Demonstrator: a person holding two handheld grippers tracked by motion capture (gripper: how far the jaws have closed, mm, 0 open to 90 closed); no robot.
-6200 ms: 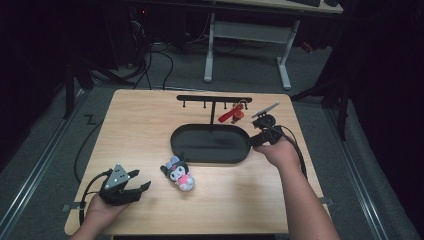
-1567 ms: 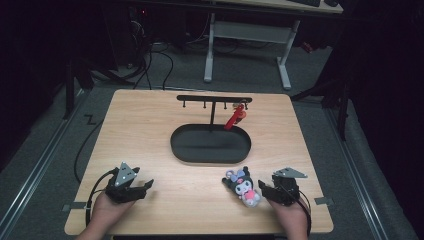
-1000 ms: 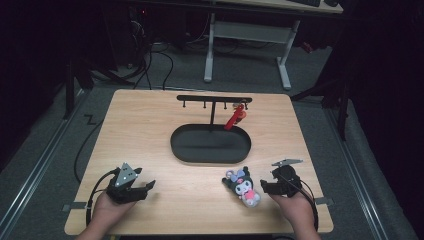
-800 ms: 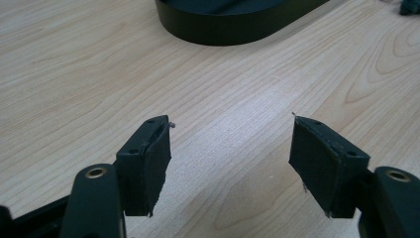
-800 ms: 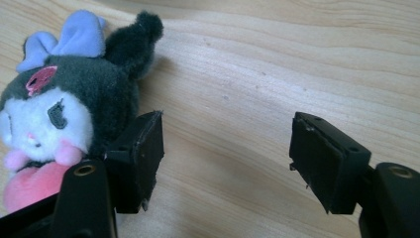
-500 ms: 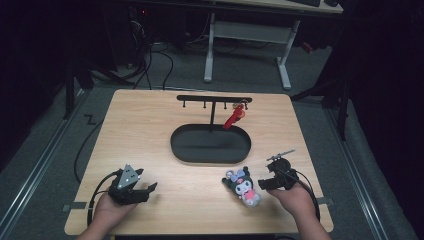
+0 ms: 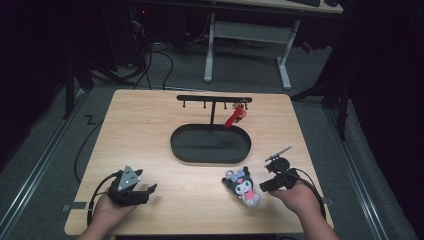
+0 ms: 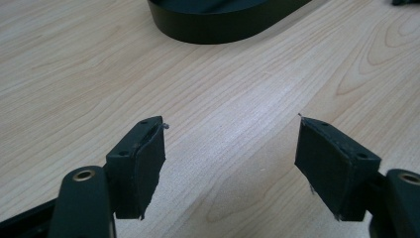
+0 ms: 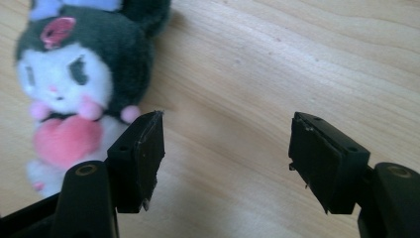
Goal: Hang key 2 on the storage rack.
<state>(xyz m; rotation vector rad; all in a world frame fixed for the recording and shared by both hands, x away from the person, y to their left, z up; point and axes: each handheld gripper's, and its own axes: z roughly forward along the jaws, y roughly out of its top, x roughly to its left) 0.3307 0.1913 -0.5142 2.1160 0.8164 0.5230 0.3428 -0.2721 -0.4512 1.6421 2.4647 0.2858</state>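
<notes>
Low at the desk's (image 7: 150, 130) near edge, both hands rest: left tongs (image 7: 149, 190) gape empty, right tongs (image 7: 262, 187), just closing slightly, stand released beside the plush toy (image 7: 242, 186).

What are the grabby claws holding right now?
Nothing. Both the left gripper and the right gripper are open and empty; the plush toy lies loose on the table beside the right one.

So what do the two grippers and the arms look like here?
Both grippers, left and right, are black with two flat rectangular jaw pads on screwed mounts. The left carries a grey three-cornered plate. Each trails a black cable. Forearms are bare, no sleeves visible.
</notes>
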